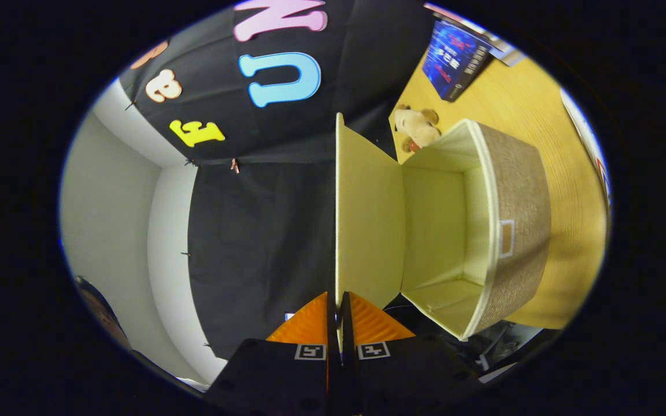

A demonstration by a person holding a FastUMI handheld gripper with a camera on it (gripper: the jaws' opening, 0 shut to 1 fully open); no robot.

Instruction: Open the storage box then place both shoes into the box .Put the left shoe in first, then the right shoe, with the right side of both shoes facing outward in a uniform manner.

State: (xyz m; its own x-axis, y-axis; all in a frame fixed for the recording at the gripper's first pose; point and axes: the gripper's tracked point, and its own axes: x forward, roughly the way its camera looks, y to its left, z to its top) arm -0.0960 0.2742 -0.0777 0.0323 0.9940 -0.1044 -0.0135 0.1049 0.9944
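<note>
- Gripper (337,300): fingers drawn close together, pinching the free edge of the storage box's lid (367,214) between them; both fingers appear to press on the thin panel.
- Lid: a pale, flat flap seen nearly edge-on, running straight ahead from the fingertips. Its long axis lies along the fingers' own line, and its inner face is turned toward the box opening.
- Storage box (512,231): a woven-fabric bin with pale lining, resting on the wooden table (570,277) just to one side of the lid. Its mouth is exposed and the interior looks empty (no shoe can be seen inside).
- Governing relation: the lid stands between the gripper and the booth wall on one side and the box cavity on the other, hinged at the box's rim; judged from this, swinging it farther from the cavity would finish the opening step.
- Background: a plush toy (417,127) and a book (454,58) lie on the table beyond the box, well apart from the fingers.
</note>
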